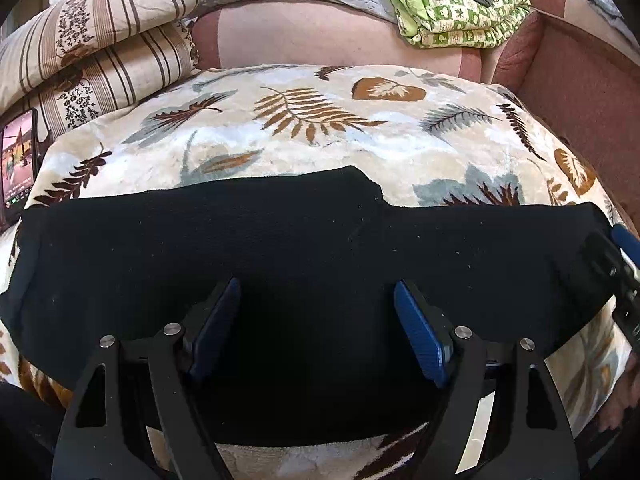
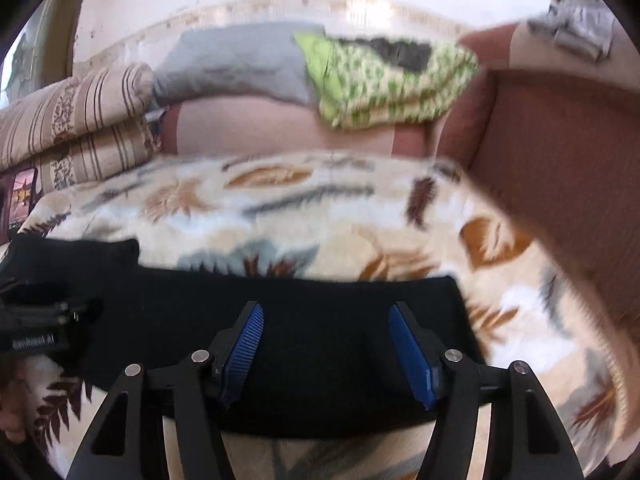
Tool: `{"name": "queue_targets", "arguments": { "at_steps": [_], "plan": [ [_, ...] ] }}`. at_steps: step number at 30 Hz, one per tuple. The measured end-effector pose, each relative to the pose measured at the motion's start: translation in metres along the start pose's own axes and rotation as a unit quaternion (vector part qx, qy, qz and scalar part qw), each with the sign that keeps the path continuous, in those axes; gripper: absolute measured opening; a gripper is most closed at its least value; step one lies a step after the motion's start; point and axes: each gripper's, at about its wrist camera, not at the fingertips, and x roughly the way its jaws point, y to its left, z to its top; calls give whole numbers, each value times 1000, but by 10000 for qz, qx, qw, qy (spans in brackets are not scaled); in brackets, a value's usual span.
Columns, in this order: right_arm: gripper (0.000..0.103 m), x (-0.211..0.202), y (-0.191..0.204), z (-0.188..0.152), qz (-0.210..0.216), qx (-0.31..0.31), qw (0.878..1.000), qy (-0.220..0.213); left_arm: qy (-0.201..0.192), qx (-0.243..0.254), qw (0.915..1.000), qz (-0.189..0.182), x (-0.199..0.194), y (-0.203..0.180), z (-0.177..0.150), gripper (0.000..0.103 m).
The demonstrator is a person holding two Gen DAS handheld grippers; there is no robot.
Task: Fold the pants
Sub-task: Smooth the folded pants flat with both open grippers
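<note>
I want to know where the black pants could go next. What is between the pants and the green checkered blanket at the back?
In the left wrist view, past the black pants comes bare leaf-print blanket, then pink sofa cushion, then the green blanket.

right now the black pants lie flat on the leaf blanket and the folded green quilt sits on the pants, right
Not quite. The black pants do lie flat on the leaf blanket, but the folded green quilt is not on them: it sits well behind, up on the sofa back. The left wrist view shows this clearly.
</note>
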Motion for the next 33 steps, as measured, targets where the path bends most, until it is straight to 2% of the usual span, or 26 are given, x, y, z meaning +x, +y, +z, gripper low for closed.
{"name": "queue_targets", "arguments": {
  "at_steps": [1, 4, 5, 14, 21, 33],
  "plan": [
    [64, 3, -1, 1, -18, 51, 9999, 100, -2, -4, 10000, 4, 0, 0, 0, 80],
    [66, 36, -8, -14, 143, 433, 9939, 1008, 2, 13, 10000, 5, 0, 0, 0, 80],
    [67, 31, -9, -16, 152, 487, 9961, 721, -4, 22, 10000, 19, 0, 0, 0, 80],
    [70, 30, -5, -18, 49, 449, 9961, 762, -62, 25, 10000, 39, 0, -1, -1, 80],
    [72, 26, -5, -16, 54, 320, 9969, 715, -151, -176, 9997, 10, -2, 1, -2, 80],
    [73, 30, -2, -15, -7, 281, 9959, 860, -40, 13, 9999, 104, 0, -3, -1, 80]
  ]
}}
